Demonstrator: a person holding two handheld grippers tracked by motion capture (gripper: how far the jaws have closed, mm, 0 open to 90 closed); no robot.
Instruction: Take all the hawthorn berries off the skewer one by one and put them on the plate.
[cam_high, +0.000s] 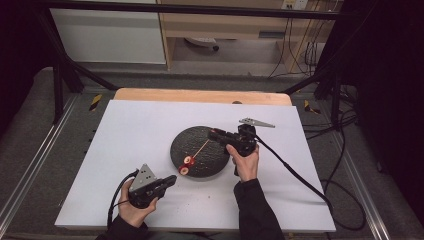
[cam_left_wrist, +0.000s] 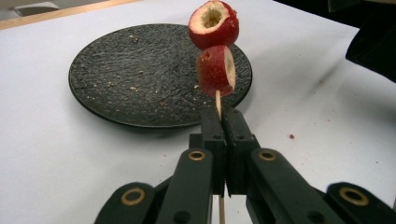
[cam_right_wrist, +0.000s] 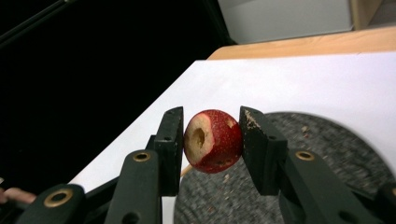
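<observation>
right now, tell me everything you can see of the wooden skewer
The wooden skewer is a thin, pale stick clamped between the shut jaws of the left gripper. Two cored red fruit pieces are threaded on its upper end. In the high view it slants across the black plate towards the right gripper.

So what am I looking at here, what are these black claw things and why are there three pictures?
A person sits at a white table holding a hand-operated two-jaw gripper in each hand. The high view looks down from above; the other two come from cameras riding on each gripper. On the table lies a dark round plate with crumbs. The left gripper is shut on a thin wooden skewer carrying two cored red fruit pieces. The right gripper has a third cored red fruit between its jaws, over the plate.
</observation>
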